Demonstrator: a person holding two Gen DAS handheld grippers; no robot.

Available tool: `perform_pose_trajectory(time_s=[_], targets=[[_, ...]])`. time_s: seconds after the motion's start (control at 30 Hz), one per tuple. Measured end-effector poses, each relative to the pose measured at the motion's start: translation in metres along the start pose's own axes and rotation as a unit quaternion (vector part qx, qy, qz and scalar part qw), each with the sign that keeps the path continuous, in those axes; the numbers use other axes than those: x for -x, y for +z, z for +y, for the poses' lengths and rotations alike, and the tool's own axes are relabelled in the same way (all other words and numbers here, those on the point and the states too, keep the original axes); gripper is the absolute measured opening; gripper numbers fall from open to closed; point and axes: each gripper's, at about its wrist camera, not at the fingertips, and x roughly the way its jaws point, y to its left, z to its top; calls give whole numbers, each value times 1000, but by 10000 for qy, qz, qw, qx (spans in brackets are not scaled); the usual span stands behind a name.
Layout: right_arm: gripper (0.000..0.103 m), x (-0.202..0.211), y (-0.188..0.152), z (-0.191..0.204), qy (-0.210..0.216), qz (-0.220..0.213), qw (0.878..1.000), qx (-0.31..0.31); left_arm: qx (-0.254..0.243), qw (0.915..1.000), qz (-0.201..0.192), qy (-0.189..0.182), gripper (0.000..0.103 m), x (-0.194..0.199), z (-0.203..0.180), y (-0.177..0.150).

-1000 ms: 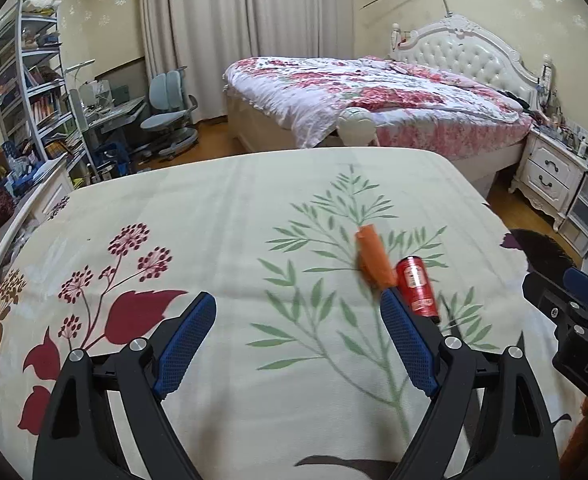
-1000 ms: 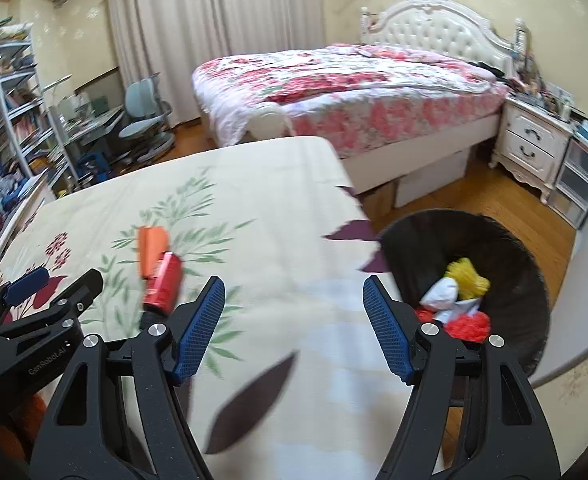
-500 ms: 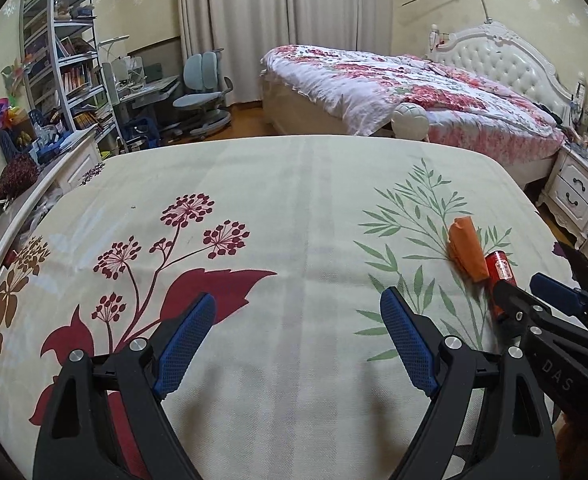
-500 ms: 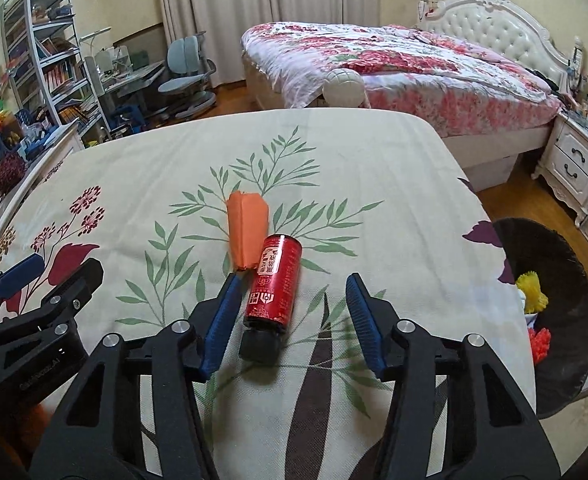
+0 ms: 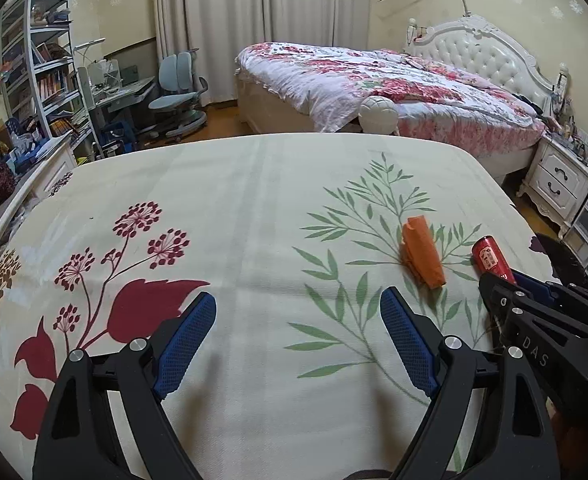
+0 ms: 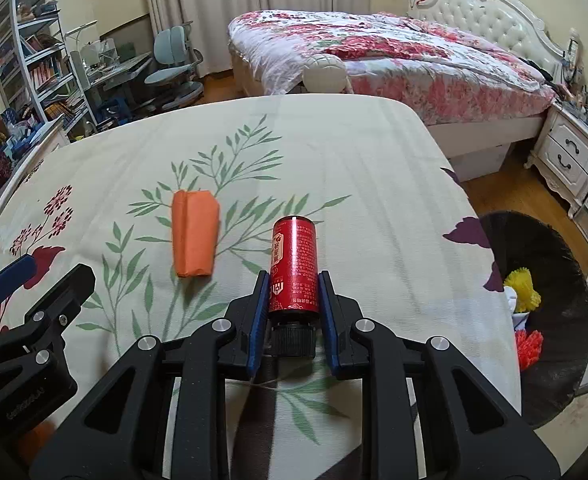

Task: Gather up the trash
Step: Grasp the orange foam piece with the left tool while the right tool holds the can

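Presently right gripper (image 6: 293,300) jaws clamp the red can (image 6: 294,266); orange wrapper (image 6: 194,237) at ten o'clock; left gripper (image 5: 298,342) jaws wide.

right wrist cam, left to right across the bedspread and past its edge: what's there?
Left hand-held gripper → orange packet → red can, clamped in the right hand-held gripper → black trash bin beside the bed, with yellow and red trash inside.

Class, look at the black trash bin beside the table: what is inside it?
In the black trash bin, a yellow fluffy piece, something white and a red fluffy piece show. The table edge hides the rest.
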Motion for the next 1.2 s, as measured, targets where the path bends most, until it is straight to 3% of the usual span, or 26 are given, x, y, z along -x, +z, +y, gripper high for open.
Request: perform_pose_trajectory(time_s=[0.33, 0.63, 0.7, 0.77, 0.8, 1.03, 1.2], targets=[[23, -1, 2, -36, -121, -21, 9997, -208, -130, 9993, 32, -362, 84, -13, -40, 13], [23, -1, 4, -45, -50, -26, 9996, -261, -213, 9990, 200, -337, 84, -30, -60, 27], [23, -2, 5, -45, -49, -25, 9997, -247, -215, 9985, 336, -375, 78, -37, -62, 29], [23, -2, 5, -44, -47, -25, 9997, -230, -296, 9968, 594, -439, 60, -45, -65, 28], [23, -2, 5, -44, -47, -26, 9997, -224, -331, 9964, 651, -422, 60, -48, -65, 27], [23, -1, 3, -39, -14, -22, 9998, -184, -365, 9970, 515, -449, 25, -40, -63, 23], [23, 1, 0, -33, 17, -16, 9998, -175, -347, 9968, 508, -512, 25, -34, -60, 20]])
